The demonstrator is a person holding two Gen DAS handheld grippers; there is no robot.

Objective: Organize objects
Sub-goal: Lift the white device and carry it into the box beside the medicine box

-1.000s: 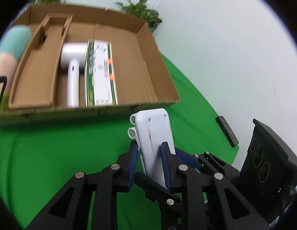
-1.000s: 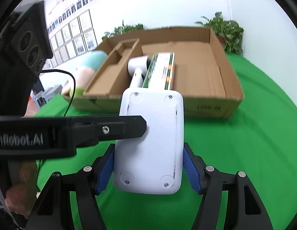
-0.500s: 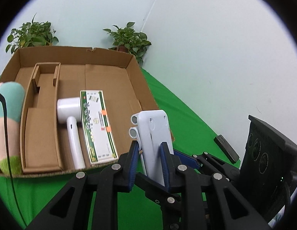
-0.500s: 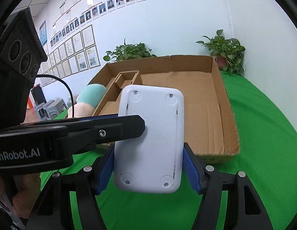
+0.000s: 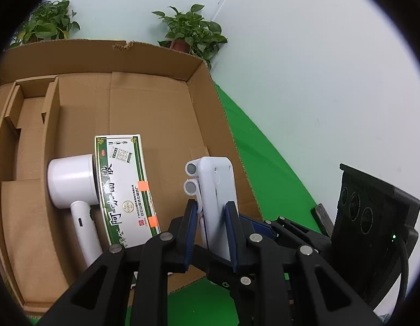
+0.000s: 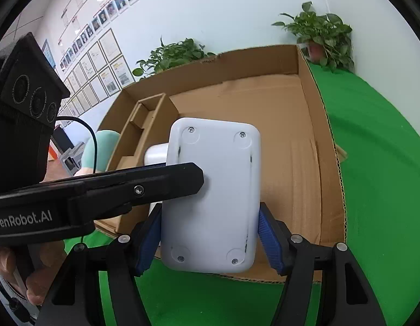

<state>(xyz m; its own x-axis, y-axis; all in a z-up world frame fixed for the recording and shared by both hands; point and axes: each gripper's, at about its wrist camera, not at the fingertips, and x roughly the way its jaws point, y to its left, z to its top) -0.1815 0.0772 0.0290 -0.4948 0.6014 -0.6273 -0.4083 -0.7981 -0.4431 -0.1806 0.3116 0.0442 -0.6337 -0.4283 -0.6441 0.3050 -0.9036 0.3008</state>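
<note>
A white plastic device point(image 5: 216, 190) with two round ports on its side is clamped between both grippers, above the near right part of an open cardboard box point(image 5: 161, 87). My left gripper point(image 5: 210, 214) is shut on its thin sides. My right gripper point(image 6: 210, 233) is shut on its wide sides, and the device's flat back point(image 6: 212, 190) with four screws faces that camera. Inside the box lie a white handheld appliance point(image 5: 74, 190) and a green-and-white carton point(image 5: 123, 190) side by side.
A cardboard insert point(image 5: 25, 146) fills the box's left side. The box point(image 6: 291, 114) rests on a green cloth point(image 6: 372, 163). A small dark object point(image 5: 322, 216) lies on the cloth at right. Potted plants point(image 5: 193, 32) stand behind the box. A pastel cushion point(image 6: 98, 146) lies left of the box.
Both grippers have carried the white device forward from over the green cloth to over the box's near right part. The grips have not changed.
</note>
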